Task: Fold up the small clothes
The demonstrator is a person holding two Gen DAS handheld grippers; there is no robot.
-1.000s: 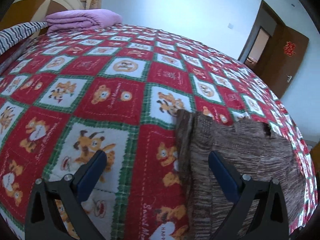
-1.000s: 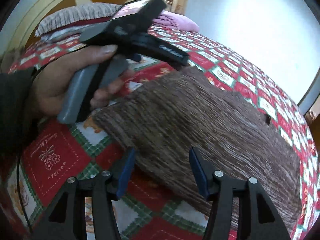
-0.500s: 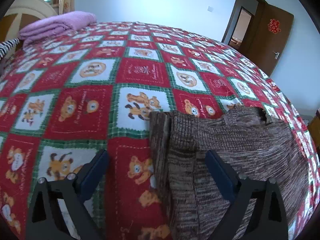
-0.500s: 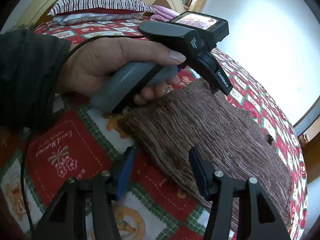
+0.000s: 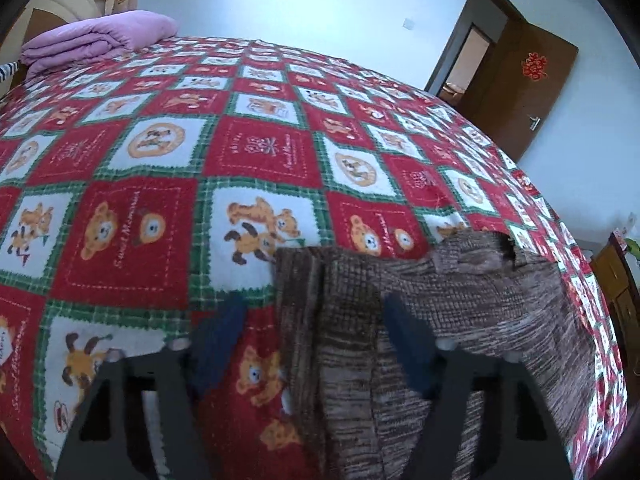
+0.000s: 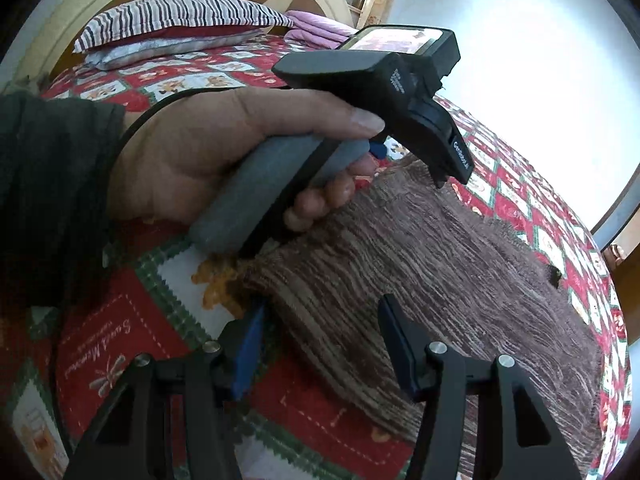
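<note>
Your left claw hangs over the near left edge of the brown knit garment, and its jaws are closing. That folded edge lies between the blue pads, but they do not press on it. To the left of that edge the bed, under its red and white checked cover, lies bare all the way up to the folded purple blanket at the far left corner, so you have plenty of room on that side. At the far right, an open brown door stands past the bed's edge.

In the right wrist view, your left hand grips the grey handle just above the garment's left edge, with a dark sleeve behind it. A striped pillow lies at the headboard end. Your right claw stands half apart over the garment's near left corner, one pad off the cloth over the cover and the other over the knit, clamping nothing. The garment lies flat and runs right, towards the bed's right edge.
</note>
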